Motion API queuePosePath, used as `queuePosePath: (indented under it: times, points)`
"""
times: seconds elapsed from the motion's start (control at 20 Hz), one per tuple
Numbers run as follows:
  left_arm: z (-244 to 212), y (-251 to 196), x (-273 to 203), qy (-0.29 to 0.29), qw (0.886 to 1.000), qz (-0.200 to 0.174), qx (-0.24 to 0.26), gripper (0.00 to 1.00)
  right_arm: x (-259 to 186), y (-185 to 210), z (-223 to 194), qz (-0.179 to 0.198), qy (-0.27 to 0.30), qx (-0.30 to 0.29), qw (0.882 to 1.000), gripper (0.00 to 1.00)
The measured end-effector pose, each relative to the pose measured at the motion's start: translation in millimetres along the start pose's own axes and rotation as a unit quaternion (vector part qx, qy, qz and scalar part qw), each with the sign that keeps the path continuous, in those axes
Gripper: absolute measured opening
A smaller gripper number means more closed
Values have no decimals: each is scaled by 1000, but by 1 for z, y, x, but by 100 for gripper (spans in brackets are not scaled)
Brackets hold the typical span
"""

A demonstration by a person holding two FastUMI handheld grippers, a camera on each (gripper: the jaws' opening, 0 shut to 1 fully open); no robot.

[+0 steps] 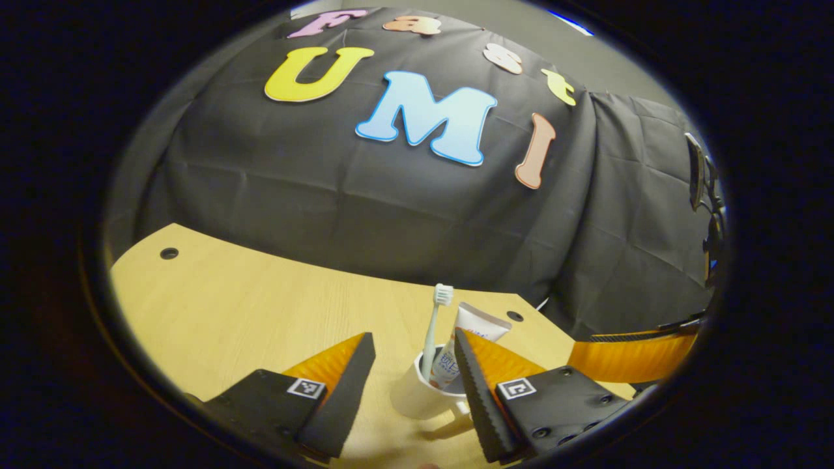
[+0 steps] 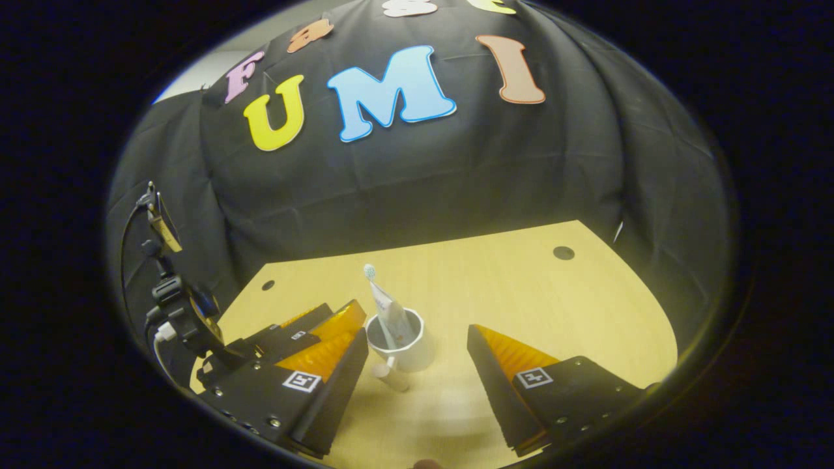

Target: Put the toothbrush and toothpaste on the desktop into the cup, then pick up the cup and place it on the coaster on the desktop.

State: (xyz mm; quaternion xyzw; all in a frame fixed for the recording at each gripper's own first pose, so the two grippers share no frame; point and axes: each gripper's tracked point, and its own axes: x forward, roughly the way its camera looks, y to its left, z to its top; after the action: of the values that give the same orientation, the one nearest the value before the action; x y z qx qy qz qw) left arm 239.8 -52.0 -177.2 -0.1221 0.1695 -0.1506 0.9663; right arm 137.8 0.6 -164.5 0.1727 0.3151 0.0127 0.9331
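Observation:
A white cup (image 1: 417,394) stands on the wooden desktop (image 1: 247,312) with a pale toothbrush (image 1: 435,319) and a white toothpaste tube (image 1: 479,324) upright in it. In the left gripper view the cup sits low between the fingers of my left gripper (image 1: 412,335), which is open, nearer the right finger and not pressed. In the right gripper view the cup (image 2: 417,352), toothbrush (image 2: 370,271) and toothpaste tube (image 2: 393,316) stand just ahead of my right gripper (image 2: 415,333), also open. The cup's handle (image 2: 391,378) points toward this camera.
The black cloth wall closes off the back of the desktop. The right gripper's body (image 1: 629,358) shows at the right of the left gripper view. A finger of the left gripper (image 2: 296,332) lies left of the cup, beside a camera mount with cables (image 2: 172,299).

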Motion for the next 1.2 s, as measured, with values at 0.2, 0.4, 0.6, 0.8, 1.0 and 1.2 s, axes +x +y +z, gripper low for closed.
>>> queuePosePath:
  times: [0.2, 0.4, 0.6, 0.8, 1.0, 1.2]
  points:
    - [13, 15, -22, -8, 999, 27, 17, 94, 11, 7, -8, -6, 28, -9, 1000, 93]
    - [22, 30, -46, -8, 998, 47, 29, 96, 24, 17, -23, -6, 75, -9, 997, 93]
    - [29, 42, -65, -12, 997, 62, 43, 96, 35, 26, -42, -12, 125, -12, 992, 93]
    - [36, 49, -79, -15, 996, 68, 58, 96, 50, 26, -59, -33, 178, -24, 983, 93]
    - [41, 54, -90, -18, 995, 71, 73, 99, 56, 24, -70, -49, 222, -23, 974, 93]
    - [40, 53, -99, -18, 994, 69, 77, 96, 68, 24, -86, -62, 267, -19, 961, 92]
